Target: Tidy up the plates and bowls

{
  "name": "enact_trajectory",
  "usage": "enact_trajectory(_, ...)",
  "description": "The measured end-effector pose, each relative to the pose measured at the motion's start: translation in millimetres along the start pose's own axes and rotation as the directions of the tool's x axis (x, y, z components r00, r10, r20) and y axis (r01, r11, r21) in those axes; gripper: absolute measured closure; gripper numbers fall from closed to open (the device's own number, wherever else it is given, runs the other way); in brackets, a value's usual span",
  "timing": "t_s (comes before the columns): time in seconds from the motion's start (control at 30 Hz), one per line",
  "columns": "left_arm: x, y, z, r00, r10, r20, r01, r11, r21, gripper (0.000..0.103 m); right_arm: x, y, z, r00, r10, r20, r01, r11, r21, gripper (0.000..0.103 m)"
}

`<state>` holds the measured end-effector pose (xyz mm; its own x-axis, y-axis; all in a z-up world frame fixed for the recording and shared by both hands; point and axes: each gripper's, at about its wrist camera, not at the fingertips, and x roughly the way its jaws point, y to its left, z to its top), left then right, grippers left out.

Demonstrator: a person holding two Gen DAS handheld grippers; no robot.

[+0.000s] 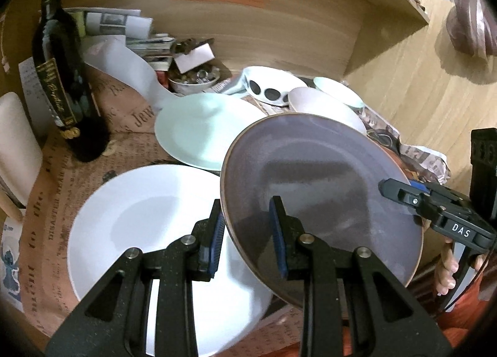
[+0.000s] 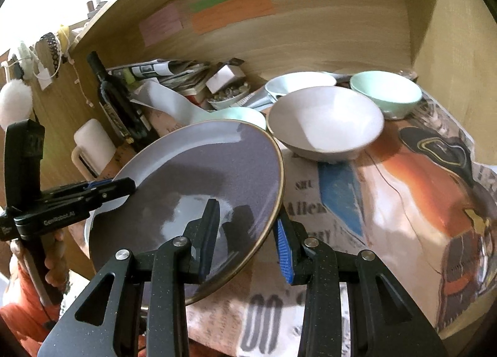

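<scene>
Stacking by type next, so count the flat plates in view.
3. A grey-purple brown-rimmed plate gripped by both grippers, a large white plate beneath its left edge, a pale mint-green plate behind. More may be hidden under the grey-purple plate.

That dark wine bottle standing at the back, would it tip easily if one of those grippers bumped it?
Probably, if struck high. The tall dark glass wine bottle stands upright on a narrow base atop printed newspaper, so a knock near its neck could topple it. It looks like smooth glass, likely slippery and breakable. If still full, which I cannot tell, its weight would steady it somewhat.
</scene>
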<state>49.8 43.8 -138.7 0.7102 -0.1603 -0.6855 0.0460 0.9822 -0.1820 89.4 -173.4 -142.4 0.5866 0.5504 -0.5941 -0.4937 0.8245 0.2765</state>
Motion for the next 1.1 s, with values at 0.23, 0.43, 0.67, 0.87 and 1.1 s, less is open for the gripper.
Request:
enact_trajectory(0.23, 12, -14, -6, 0.999, -0.019, -0.029, 0.019, 1.000, 0.012, 0.074, -7, -16, -12, 1.000, -0.018, -0.012, 0.018, 1.000, 0.018, 0.072)
enact_trajectory(0.43, 24, -23, -11, 0.998, -0.031, -0.061, 0.032, 0.999, 0.014, 0.074, -10, -28, -19, 0.999, -0.029, -0.027, 0.030, 0.999, 0.033, 0.072)
enact_trajectory(0.67, 40, -35, -13, 0.996, -0.025, -0.087, 0.029, 0.999, 0.036, 0.074, -7, -44, -25, 0.998, -0.038, -0.046, 0.041, 0.997, 0.061, 0.072)
enact_trajectory(0.87, 53, -41, -11, 0.993, -0.017, -0.117, 0.023, 0.999, 0.047, 0.074, -2, -55, -27, 0.997, -0.038, -0.062, 0.044, 0.995, 0.094, 0.072)
enact_trajectory(1.1, 66, -47, -11, 0.990, -0.008, -0.141, 0.017, 0.998, 0.063, 0.074, 4, -67, -28, 0.996, -0.041, -0.079, 0.050, 0.992, 0.116, 0.072)
